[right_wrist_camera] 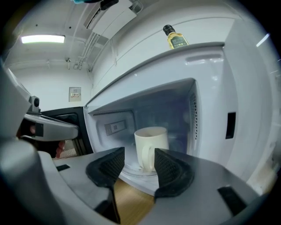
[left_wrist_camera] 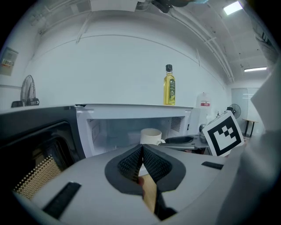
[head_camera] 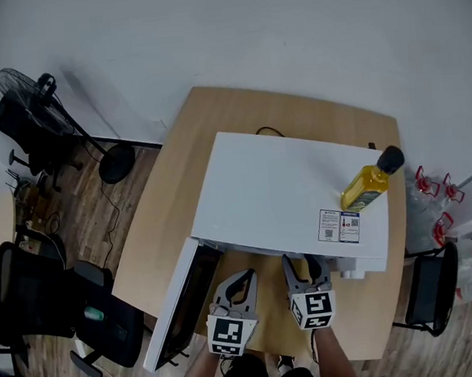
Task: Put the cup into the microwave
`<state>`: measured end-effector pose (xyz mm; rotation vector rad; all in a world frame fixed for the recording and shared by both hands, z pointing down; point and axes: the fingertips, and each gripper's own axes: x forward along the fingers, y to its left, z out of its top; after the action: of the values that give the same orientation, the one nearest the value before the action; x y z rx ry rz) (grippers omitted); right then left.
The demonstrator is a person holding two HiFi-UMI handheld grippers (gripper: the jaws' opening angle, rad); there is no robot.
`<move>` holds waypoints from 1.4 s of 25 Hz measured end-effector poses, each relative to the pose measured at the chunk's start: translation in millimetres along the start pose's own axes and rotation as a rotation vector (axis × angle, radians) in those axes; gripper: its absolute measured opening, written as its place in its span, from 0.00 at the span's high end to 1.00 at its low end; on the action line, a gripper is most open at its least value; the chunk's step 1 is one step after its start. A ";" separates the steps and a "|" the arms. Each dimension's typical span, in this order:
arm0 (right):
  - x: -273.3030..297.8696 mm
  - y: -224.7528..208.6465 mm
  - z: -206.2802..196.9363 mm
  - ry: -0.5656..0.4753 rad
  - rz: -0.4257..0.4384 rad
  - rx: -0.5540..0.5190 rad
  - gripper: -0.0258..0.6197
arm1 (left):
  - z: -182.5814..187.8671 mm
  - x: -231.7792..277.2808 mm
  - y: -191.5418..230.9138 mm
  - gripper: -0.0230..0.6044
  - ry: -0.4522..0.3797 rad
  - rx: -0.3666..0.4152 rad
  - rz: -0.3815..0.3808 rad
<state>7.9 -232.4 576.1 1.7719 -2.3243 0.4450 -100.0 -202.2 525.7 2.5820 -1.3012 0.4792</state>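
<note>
Since the cup point(right_wrist_camera: 150, 147) already stands upright on the turntable inside the microwave point(head_camera: 285, 191), the relation that matters now is cup vs. right gripper point(right_wrist_camera: 138, 159).

- Right gripper: jaws wide apart, nothing clamped. Cup lies straight ahead of it, just past the tips and deeper in the cavity. Pads look clear of the cup wall on both sides.
- Cup axis vertical; handle turned roughly toward the right gripper, i.e. toward the cavity mouth.
- Left gripper point(left_wrist_camera: 142, 151): jaws together, empty. It sits beside the right one but toward the door side, so it's farther from the cup.
- Door point(head_camera: 181, 307) hangs wide open at the left of the counter point(head_camera: 213, 112).

Judgement: placing looks done. Next move prob. a straight pull-back of the right gripper along its own line. Any sideways drift could clip the handle and tip the cup. Left gripper is nearer the door, so it's the better one for closing it, if that's wanted.
</note>
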 end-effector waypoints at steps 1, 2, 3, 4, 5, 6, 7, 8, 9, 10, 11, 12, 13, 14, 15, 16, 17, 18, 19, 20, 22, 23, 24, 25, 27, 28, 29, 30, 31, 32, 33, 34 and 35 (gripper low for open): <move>-3.6 1.2 1.7 -0.003 0.003 -0.002 0.62 | 1.7 -3.1 -1.6 0.93 -0.003 0.002 0.003; -7.4 2.5 3.7 -0.007 0.005 -0.005 0.62 | 3.5 -6.4 -3.1 0.93 -0.007 0.004 0.007; -11.5 3.8 5.9 -0.011 0.008 -0.008 0.62 | 5.5 -10.0 -4.5 0.93 -0.011 0.006 0.011; -15.7 5.0 8.3 -0.015 0.010 -0.013 0.62 | 7.6 -13.6 -6.1 0.93 -0.016 0.009 0.015; -20.1 6.0 10.7 -0.019 0.013 -0.017 0.62 | 9.7 -17.2 -7.9 0.93 -0.021 0.011 0.020; -24.8 6.9 13.0 -0.024 0.015 -0.021 0.62 | 11.6 -20.9 -10.2 0.93 -0.027 0.013 0.024; -30.0 7.7 15.5 -0.030 0.018 -0.025 0.62 | 13.4 -24.8 -12.7 0.93 -0.032 0.014 0.028; -35.5 8.5 18.1 -0.037 0.020 -0.028 0.62 | 15.4 -29.0 -15.7 0.93 -0.038 0.015 0.032; -41.4 9.3 21.0 -0.044 0.023 -0.031 0.62 | 17.5 -33.5 -18.9 0.93 -0.043 0.016 0.035; -47.5 10.0 24.2 -0.051 0.024 -0.034 0.62 | 19.6 -38.3 -22.3 0.93 -0.049 0.018 0.039; -53.7 10.7 27.3 -0.057 0.026 -0.037 0.62 | 21.9 -43.1 -25.9 0.93 -0.055 0.019 0.042; -60.0 11.3 30.2 -0.063 0.027 -0.039 0.62 | 24.2 -47.8 -29.5 0.93 -0.062 0.021 0.045; -66.6 12.0 32.9 -0.068 0.029 -0.040 0.62 | 26.4 -52.7 -32.9 0.93 -0.069 0.022 0.048; -73.5 13.0 35.4 -0.072 0.032 -0.041 0.62 | 28.5 -57.5 -36.2 0.93 -0.076 0.023 0.051; -80.8 14.3 38.2 -0.078 0.036 -0.043 0.62 | 30.8 -62.4 -39.3 0.93 -0.082 0.024 0.055; -88.5 15.6 41.3 -0.083 0.041 -0.046 0.62 | 33.3 -67.3 -42.4 0.93 -0.089 0.025 0.059; -96.4 16.7 44.4 -0.089 0.045 -0.048 0.62 | 35.9 -72.2 -45.6 0.93 -0.095 0.026 0.062; -104.5 17.3 47.3 -0.095 0.047 -0.051 0.63 | 38.4 -76.9 -49.2 0.93 -0.101 0.028 0.065; -112.6 17.4 50.1 -0.100 0.048 -0.054 0.63 | 40.9 -81.4 -53.1 0.93 -0.107 0.030 0.067; -120.8 17.1 52.7 -0.106 0.048 -0.058 0.64 | 43.4 -85.9 -57.1 0.93 -0.114 0.032 0.069; -137.5 16.7 57.3 -0.115 0.048 -0.067 0.66 | 48.1 -95.0 -65.3 0.93 -0.126 0.038 0.074; -145.8 16.6 59.2 -0.118 0.049 -0.074 0.67 | 49.9 -99.6 -69.6 0.93 -0.131 0.042 0.077; -154.2 16.7 60.9 -0.121 0.051 -0.081 0.68 | 51.3 -104.2 -74.3 0.93 -0.135 0.046 0.079; -162.8 16.6 62.3 -0.124 0.052 -0.088 0.68 | 52.2 -108.8 -79.2 0.93 -0.139 0.050 0.082; -179.4 16.0 64.8 -0.132 0.055 -0.101 0.72 | 53.4 -117.6 -88.7 0.93 -0.146 0.058 0.087; -187.2 15.8 66.3 -0.136 0.056 -0.109 0.73 | 54.2 -122.1 -93.0 0.93 -0.150 0.059 0.090; -194.8 15.8 67.5 -0.139 0.056 -0.116 0.75 | 55.2 -126.9 -97.1 0.93 -0.155 0.059 0.094; -202.2 16.1 68.2 -0.141 0.056 -0.121 0.76 | 56.0 -132.3 -101.0 0.93 -0.159 0.055 0.099; -209.5 16.7 68.5 -0.142 0.056 -0.124 0.77 | 56.6 -138.1 -104.7 0.93 -0.164 0.050 0.103; -216.6 17.6 68.4 -0.143 0.058 -0.125 0.78 | 56.7 -143.8 -108.5 0.93 -0.169 0.044 0.107; -223.6 18.5 68.2 -0.145 0.061 -0.126 0.79 | 56.4 -149.2 -112.2 0.93 -0.173 0.041 0.112; -230.3 19.3 68.0 -0.148 0.063 -0.129 0.80 | 55.8 -154.2 -115.9 0.93 -0.175 0.041 0.117; -236.9 20.0 68.1 -0.152 0.065 -0.131 0.81 | 55.0 -158.7 -119.5 0.93 -0.176 0.043 0.123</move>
<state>55.1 -36.2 433.1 1.7288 -2.4557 0.1671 -81.4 -32.6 410.1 2.6411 -1.5302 0.3084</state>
